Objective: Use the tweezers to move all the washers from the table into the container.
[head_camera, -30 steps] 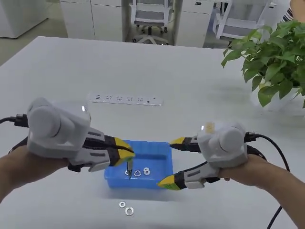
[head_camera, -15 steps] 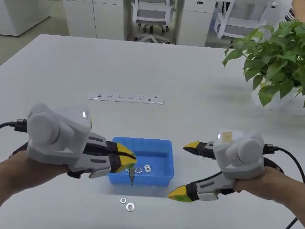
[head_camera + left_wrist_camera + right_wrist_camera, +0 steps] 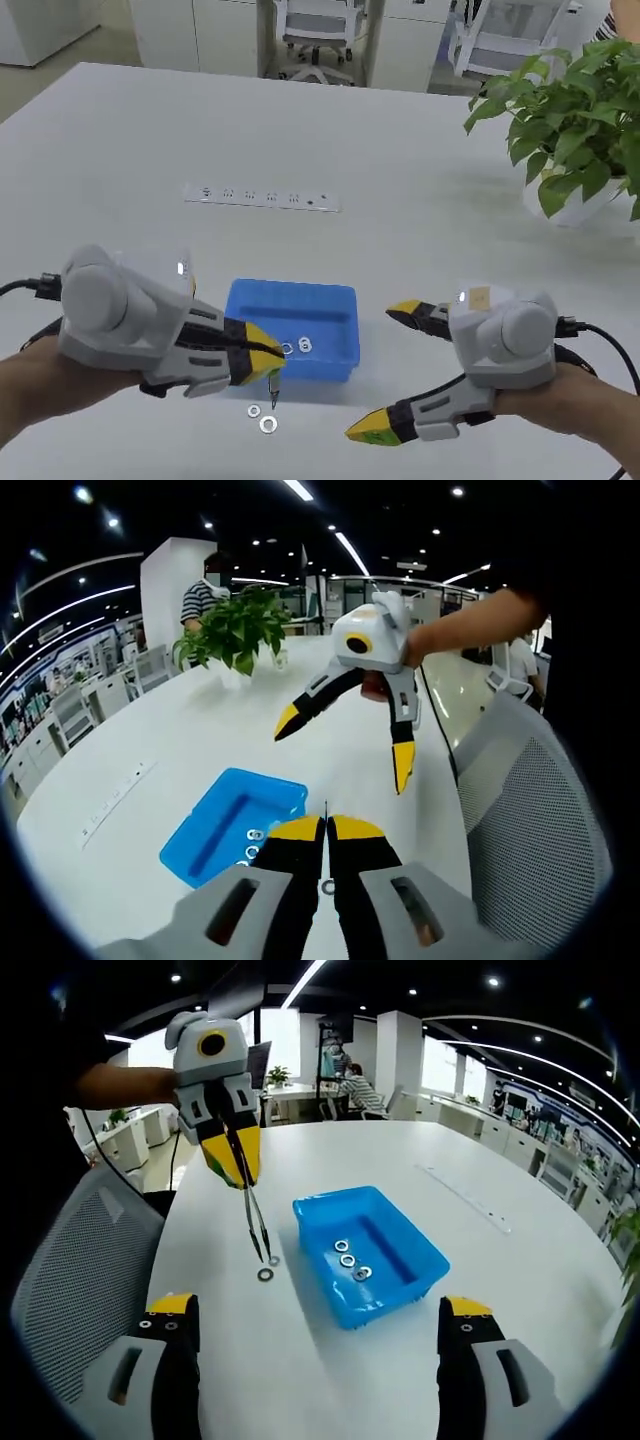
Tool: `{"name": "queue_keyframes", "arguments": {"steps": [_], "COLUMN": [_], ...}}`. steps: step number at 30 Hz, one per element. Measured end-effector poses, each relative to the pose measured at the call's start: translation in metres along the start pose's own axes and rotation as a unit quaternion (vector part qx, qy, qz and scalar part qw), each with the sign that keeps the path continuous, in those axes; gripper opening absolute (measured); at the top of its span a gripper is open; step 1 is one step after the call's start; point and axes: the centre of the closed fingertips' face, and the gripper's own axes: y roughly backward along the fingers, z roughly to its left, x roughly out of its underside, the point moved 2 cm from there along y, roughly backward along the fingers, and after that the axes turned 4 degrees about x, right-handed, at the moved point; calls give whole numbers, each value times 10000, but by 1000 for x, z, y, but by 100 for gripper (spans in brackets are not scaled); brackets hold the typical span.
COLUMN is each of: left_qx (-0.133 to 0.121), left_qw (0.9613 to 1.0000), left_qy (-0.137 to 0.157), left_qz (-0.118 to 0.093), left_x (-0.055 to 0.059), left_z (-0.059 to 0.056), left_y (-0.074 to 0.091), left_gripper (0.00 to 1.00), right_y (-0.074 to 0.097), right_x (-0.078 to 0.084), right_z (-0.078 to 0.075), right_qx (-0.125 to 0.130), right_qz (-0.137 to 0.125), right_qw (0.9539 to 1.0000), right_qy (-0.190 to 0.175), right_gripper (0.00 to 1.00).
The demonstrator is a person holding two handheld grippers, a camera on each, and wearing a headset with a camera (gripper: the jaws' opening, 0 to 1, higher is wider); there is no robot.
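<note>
Nearest the person, two washers (image 3: 268, 425) lie flat on the worktop (image 3: 420, 230), close together and just in front of the container's near wall. They are thin, shiny metal rings, smooth and low against the matte pale surface. The left claw (image 3: 268, 352) has its yellow-tipped jaws pressed together on the tweezers (image 3: 273, 385). Their slim dark tips point down right beside the farther ring; I cannot tell whether they touch it. The right claw (image 3: 375, 371) stands off to the side, jaws wide apart, holding nothing.

The step in hand looks like picking up the next ring. To do it well, I judge that the tips should come in low and near-upright, with one tip through the hole and one outside the rim. They should close gently, so the ring neither skids nor flips. The second washer sits near enough to get nudged. The lift must then clear the wall.

Beyond, the container (image 3: 290, 292) is a shallow blue plastic tray, rectangular with rounded corners and glossy walls, and three washers rest on its floor. Farther off are a flat white power strip (image 3: 262, 198), a leafy plant (image 3: 570, 130) at the right, and chairs (image 3: 315, 30) past the worktop's edge.
</note>
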Motion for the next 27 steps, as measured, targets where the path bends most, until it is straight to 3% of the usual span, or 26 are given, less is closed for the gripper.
{"name": "queue_keyframes", "arguments": {"steps": [14,27], "left_qx": [72,137], "left_qw": [9999,9998], "left_qy": [-52,-145], "left_qz": [84,51], "left_x": [19,20], "left_z": [0,0], "left_y": [-7,-14], "left_gripper": [5,5], "right_y": [2,0], "right_x": [11,15], "right_z": [15,27], "right_qx": [-137,-317], "right_qz": [85,72], "right_qw": [9998,9995], "right_qy": [-89,-52], "right_gripper": [100,96]}}
